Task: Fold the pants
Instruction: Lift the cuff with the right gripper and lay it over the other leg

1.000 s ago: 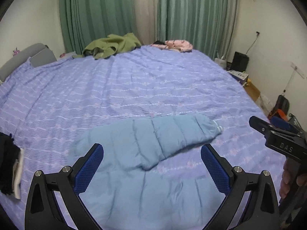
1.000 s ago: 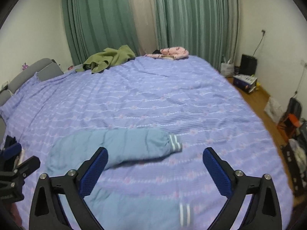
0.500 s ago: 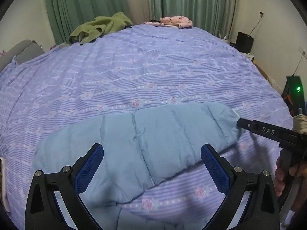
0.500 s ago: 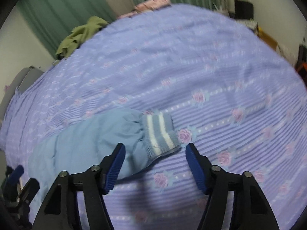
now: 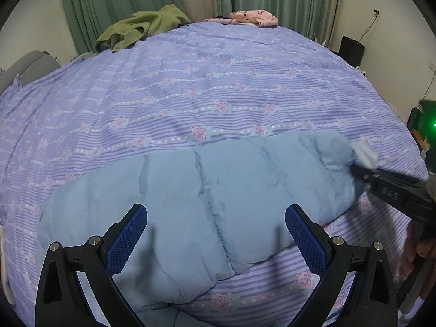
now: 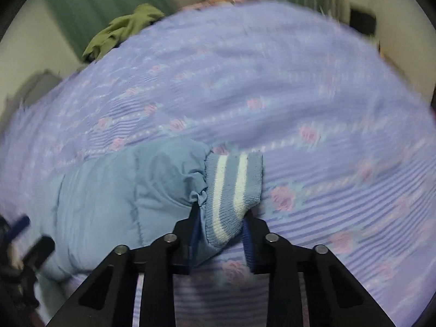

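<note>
Light blue padded pants [image 5: 207,190] lie on the purple floral bed cover [image 5: 218,87], one leg stretching to the right. My left gripper [image 5: 216,234] is open, low over the middle of that leg, with nothing between its blue pads. My right gripper [image 6: 220,229] is shut on the leg's ribbed striped cuff [image 6: 234,185], at the leg's right end. In the left wrist view the right gripper [image 5: 381,182] shows at the cuff [image 5: 363,155]. In the right wrist view the pants [image 6: 117,193] run left from the cuff.
A green garment [image 5: 141,27] and a pink garment [image 5: 253,17] lie at the bed's far edge by green curtains. A grey headboard [image 5: 30,65] is at the left. A black speaker [image 5: 351,51] stands on the floor at the right.
Both grippers have dropped closer to the pants. My right gripper has narrowed and shut on the striped cuff. The left gripper stays open.
</note>
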Action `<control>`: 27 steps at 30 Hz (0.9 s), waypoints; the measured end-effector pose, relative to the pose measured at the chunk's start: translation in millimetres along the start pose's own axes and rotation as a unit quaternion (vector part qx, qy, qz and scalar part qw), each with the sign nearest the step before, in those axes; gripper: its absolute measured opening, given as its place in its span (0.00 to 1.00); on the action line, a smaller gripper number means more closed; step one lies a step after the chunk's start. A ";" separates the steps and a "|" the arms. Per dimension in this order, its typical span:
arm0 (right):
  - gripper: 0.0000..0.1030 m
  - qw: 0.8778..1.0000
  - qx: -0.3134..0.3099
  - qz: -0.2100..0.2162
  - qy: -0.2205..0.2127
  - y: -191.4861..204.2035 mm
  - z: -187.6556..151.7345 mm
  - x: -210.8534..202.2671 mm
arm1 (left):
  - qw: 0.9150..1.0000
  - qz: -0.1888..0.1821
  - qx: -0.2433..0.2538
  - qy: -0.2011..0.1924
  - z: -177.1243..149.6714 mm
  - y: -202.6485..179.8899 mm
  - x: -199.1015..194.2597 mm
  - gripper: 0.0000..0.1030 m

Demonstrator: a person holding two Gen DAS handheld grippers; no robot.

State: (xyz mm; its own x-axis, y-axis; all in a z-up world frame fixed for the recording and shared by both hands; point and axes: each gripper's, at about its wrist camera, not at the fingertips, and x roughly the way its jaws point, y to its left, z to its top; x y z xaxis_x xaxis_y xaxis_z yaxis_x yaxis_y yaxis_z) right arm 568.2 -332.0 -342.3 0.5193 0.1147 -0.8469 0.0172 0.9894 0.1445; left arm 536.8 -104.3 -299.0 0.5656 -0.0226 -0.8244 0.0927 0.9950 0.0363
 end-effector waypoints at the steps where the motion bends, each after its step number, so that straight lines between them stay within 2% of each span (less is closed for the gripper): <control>1: 0.26 0.999 -0.026 -0.025 -0.026 7.1 0.3 -12.1 | 1.000 0.001 0.003 -0.004 0.1 -0.9 -2.0 1.00; 4: 0.26 0.989 -0.090 -0.091 -0.067 23.5 3.6 -29.4 | 1.000 0.007 0.015 -0.014 -0.3 -3.8 -5.0 1.00; 7: 0.27 0.986 -0.110 -0.113 -0.044 24.9 10.1 -13.4 | 1.000 0.016 0.019 -0.005 -2.2 -5.1 -0.9 1.00; 10: 0.43 0.984 -0.108 -0.141 -0.012 19.2 11.7 4.2 | 1.000 0.019 0.016 0.005 -5.7 -2.7 0.1 1.00; 12: 0.63 0.982 -0.098 -0.160 -0.019 15.1 10.4 -0.8 | 1.000 0.024 0.016 0.006 -7.1 0.1 -2.9 1.00; 14: 0.73 0.983 -0.074 -0.161 -0.040 8.5 8.8 -17.0 | 1.000 0.025 0.015 0.004 -9.2 2.6 -9.4 1.00; 17: 0.73 0.986 -0.006 -0.154 -0.069 -13.9 1.6 -58.5 | 1.000 0.013 0.007 -0.005 -13.7 8.1 -31.9 1.00; 21: 0.73 0.988 0.068 -0.098 -0.098 -29.7 -26.9 -123.9 | 0.999 0.010 -0.019 -0.036 -28.3 20.0 -75.1 1.00; 24: 0.73 0.986 0.057 -0.105 -0.112 -17.6 -54.9 -161.7 | 0.998 0.011 -0.037 -0.047 -51.1 34.5 -109.8 1.00; 27: 0.73 0.988 0.056 -0.094 -0.111 -4.0 -91.2 -189.5 | 0.997 0.033 -0.048 -0.046 -78.2 46.4 -137.1 1.00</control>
State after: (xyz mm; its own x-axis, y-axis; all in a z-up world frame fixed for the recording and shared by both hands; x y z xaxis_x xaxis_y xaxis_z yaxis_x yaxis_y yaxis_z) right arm 391.8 -349.5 -229.0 0.6725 -0.1046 -0.7327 0.2188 0.9738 0.0618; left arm 399.4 -47.5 -228.5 0.6415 0.0379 -0.7662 -0.0230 0.9993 0.0302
